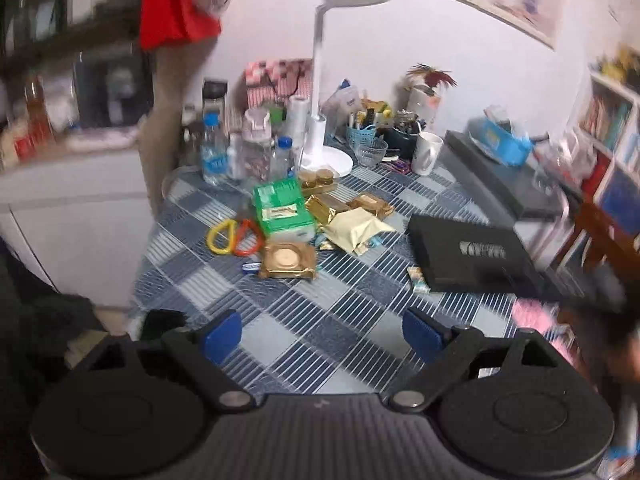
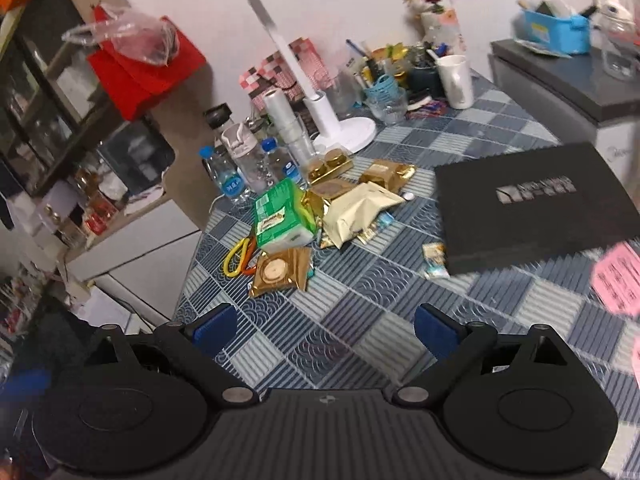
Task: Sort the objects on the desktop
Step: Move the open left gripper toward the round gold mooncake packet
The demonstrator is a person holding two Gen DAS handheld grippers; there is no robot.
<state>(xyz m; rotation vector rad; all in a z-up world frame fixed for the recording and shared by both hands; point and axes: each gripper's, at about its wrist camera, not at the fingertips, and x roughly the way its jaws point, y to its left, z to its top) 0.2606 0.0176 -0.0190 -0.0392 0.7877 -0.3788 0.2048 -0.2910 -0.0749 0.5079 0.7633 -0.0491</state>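
Observation:
A heap of loose objects lies mid-table: a green carton (image 1: 282, 210) (image 2: 280, 218), gold foil packets (image 1: 354, 228) (image 2: 360, 208), a square gold-wrapped cake (image 1: 287, 259) (image 2: 280, 270), and yellow and orange rings (image 1: 234, 236) (image 2: 240, 258). A flat black box (image 1: 468, 254) (image 2: 532, 208) rests to their right. My left gripper (image 1: 322, 334) hovers open over the near table, empty. My right gripper (image 2: 324, 330) is likewise open and empty, well short of the heap.
Water bottles (image 1: 212, 148), a white desk lamp (image 1: 320, 136) (image 2: 340, 128), a white mug (image 1: 426, 152) (image 2: 456, 80) and pen holders crowd the far edge of the blue checked table (image 1: 328, 320). Pink paper (image 2: 618, 276) lies near right. A grey cabinet (image 2: 568, 80) stands right.

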